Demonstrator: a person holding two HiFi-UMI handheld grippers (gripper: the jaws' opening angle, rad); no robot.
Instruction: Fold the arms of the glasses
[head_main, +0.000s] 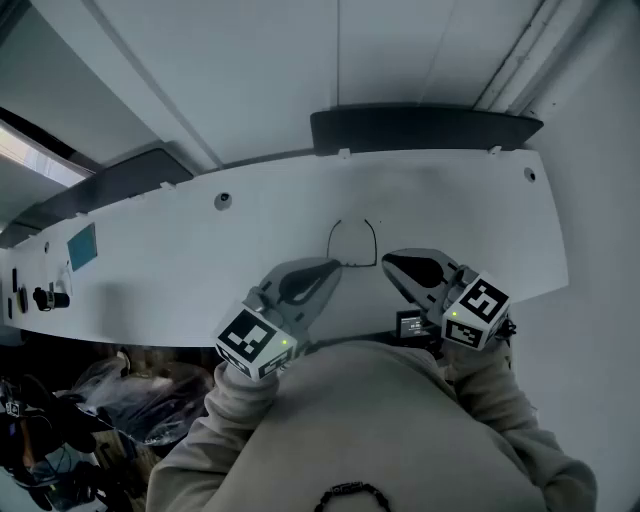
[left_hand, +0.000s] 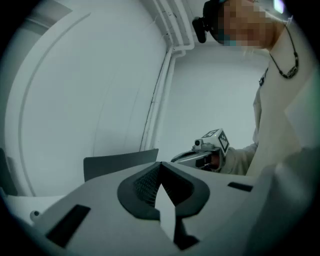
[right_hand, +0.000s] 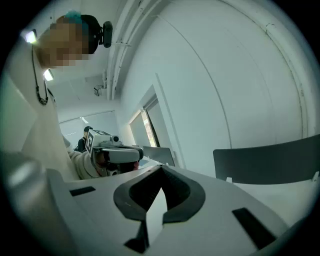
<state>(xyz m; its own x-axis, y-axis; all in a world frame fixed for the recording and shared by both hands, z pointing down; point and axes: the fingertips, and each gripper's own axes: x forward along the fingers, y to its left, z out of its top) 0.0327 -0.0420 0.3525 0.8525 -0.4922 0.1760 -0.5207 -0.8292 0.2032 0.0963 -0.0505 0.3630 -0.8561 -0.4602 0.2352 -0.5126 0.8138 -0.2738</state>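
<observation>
Head view: glasses (head_main: 329, 245) lie arms-open on the table (head_main: 200, 250), just ahead of left gripper (head_main: 330, 268) and right gripper (head_main: 390, 263); folding not begun. Left gripper view: jaws closed together, empty. Right gripper view: same; next move likely needs one nudging an arm inward.

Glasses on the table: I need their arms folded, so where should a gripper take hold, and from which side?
Likely one side arm near its far end, coming from that arm's outer side: the glasses lie flat as a thin open loop between the shut left gripper and right gripper.
</observation>
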